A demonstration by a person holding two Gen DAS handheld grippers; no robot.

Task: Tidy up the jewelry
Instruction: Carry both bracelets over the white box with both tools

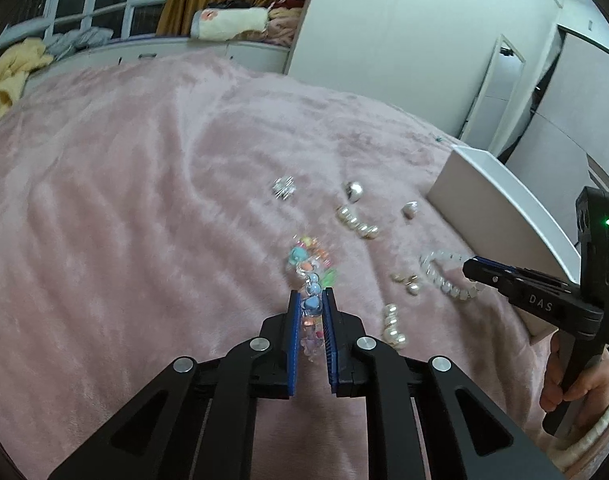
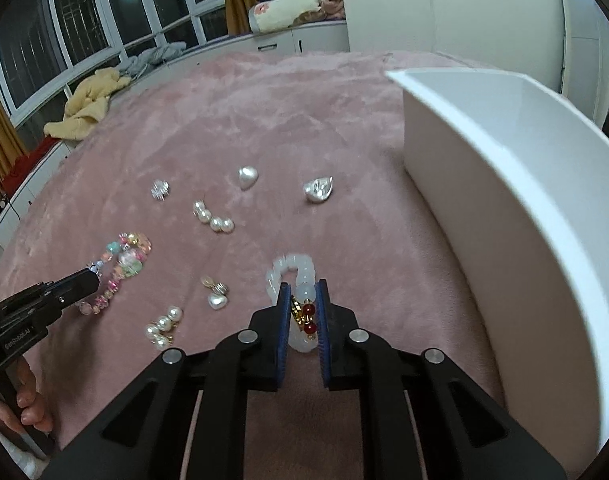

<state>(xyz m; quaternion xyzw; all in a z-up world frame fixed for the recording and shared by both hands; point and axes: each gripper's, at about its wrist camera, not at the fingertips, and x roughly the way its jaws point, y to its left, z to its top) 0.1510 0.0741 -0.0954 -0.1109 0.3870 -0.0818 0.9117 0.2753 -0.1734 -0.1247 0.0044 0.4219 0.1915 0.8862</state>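
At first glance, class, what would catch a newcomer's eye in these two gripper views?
Jewelry lies scattered on a pink plush blanket. The left gripper is shut on a multicoloured bead bracelet at the left of the spread, and the right gripper is shut on a white bead bracelet with red beads. A white box stands at the right, beside loose pearl pieces.

The left claw [image 1: 311, 294] is clamped on a multicoloured bead bracelet [image 1: 310, 268]; the right claw [image 2: 303, 286] is clamped on a white bead bracelet [image 2: 290, 270], both angled downward.
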